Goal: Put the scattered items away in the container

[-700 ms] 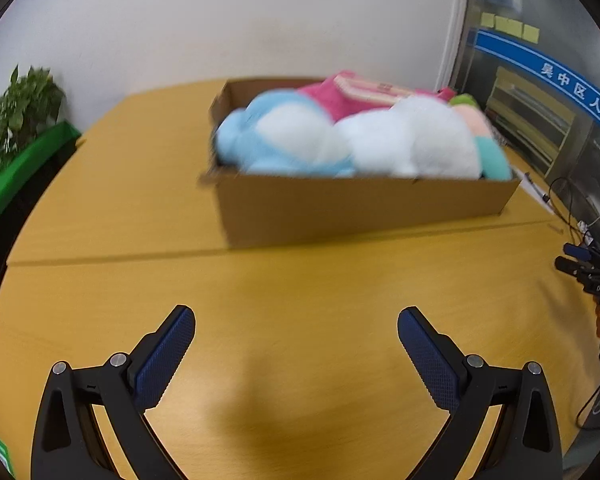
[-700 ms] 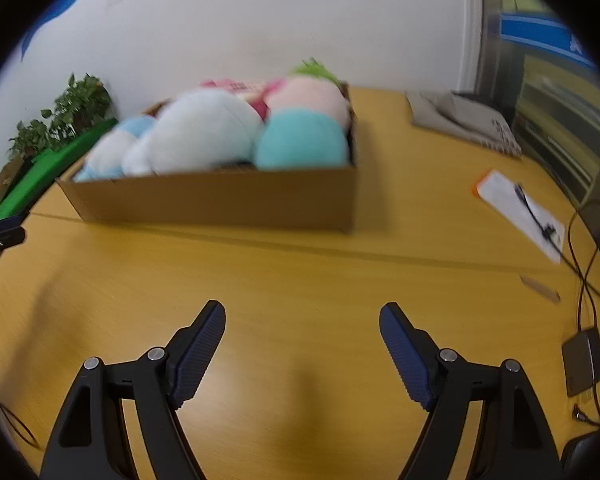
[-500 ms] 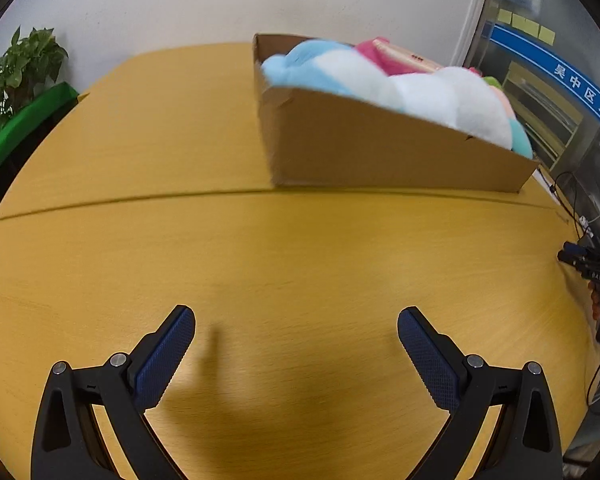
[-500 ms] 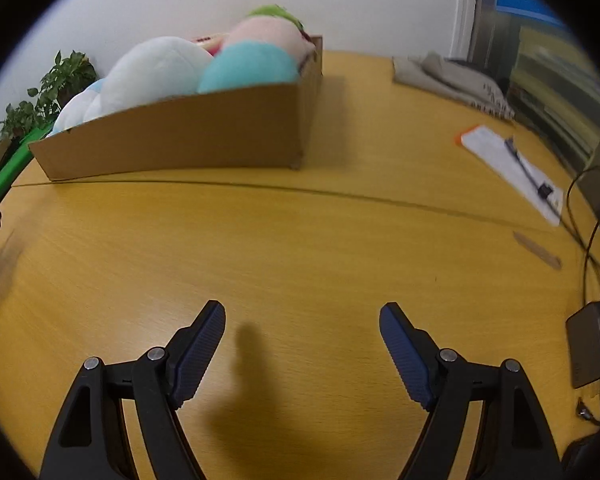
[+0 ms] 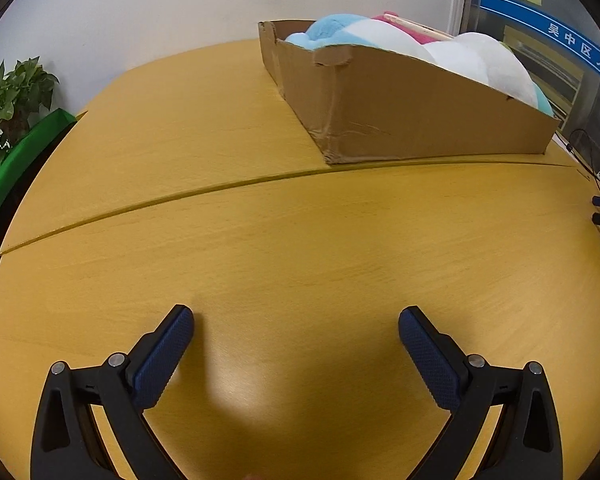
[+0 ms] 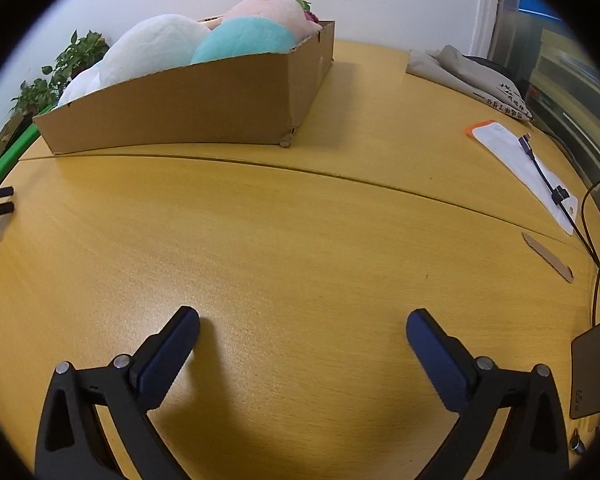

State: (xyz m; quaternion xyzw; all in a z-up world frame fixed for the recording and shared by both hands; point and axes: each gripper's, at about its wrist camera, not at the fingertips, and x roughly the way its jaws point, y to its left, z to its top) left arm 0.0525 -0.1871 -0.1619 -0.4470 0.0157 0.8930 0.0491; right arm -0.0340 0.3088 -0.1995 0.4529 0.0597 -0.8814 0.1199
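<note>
1. The left gripper is seen with its jaws spread fully wide above the bare yellow wooden table; nothing is held between its blue-padded fingers.
2. The right gripper is likewise spread to its widest, tilted down toward the table, and nothing is gripped by it.
3. The cardboard box is placed on the far half of the table, just behind the seam that runs across the top; in the left wrist view it lies ahead and to the right, well apart from the gripper.
4. In the right wrist view the same cardboard box is seen ahead and to the left.
5. The box is filled above its rim with plush toys: a white plush, a teal plush, a pale pink plush with green on top, and, in the left view, a light blue plush and a pink item.
6. No loose toy is seen on the table in front of either gripper.
7. To the right in the right wrist view, a white sheet with an orange edge, a black cable, a cardboard strip and a grey charger are laid on the table, and a folded grey cloth rests farther back.
8. A potted green plant is seen beyond the table's left edge.
</note>
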